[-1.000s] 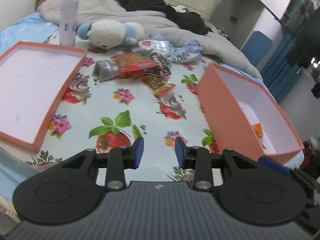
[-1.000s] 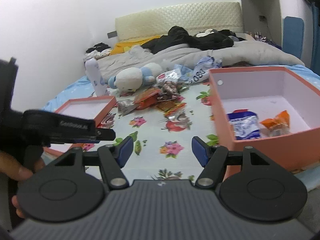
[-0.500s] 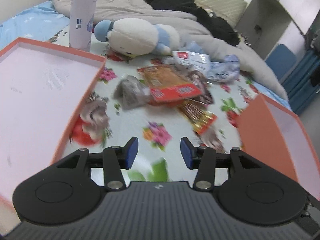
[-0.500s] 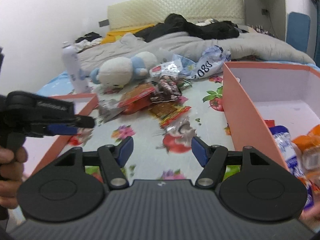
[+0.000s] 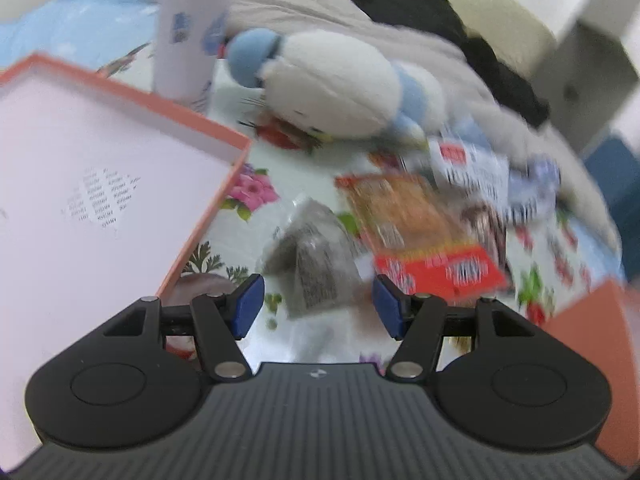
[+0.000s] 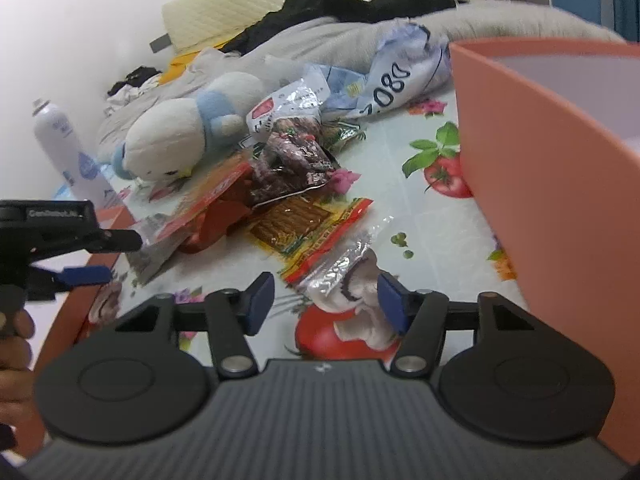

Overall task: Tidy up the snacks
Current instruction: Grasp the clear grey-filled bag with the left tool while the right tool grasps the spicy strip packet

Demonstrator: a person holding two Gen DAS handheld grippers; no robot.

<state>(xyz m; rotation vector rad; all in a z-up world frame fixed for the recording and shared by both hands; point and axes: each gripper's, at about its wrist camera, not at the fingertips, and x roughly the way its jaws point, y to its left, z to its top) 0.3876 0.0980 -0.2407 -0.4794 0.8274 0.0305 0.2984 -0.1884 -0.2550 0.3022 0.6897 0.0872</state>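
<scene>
Left tool (image 5: 318, 306) wide, nothing in it, nosing at the grey crinkled foil snack packet (image 5: 310, 258) just beside the shallow orange box lid (image 5: 208, 216). Right tool (image 6: 326, 302) wide too, empty, over a clear-and-silver wrapper (image 6: 344, 260) near the tall orange box wall (image 6: 532, 184). Remaining snacks piled between lid and box.

Risks, as I judge them: left view is smeared with motion, so I may overshoot and shove the packet under the red-orange flat snack bag (image 5: 424, 236); thin foil may slip when pinched flat.

Versus a second ago: both tools are closer to the pile, and the left has spread wider.
</scene>
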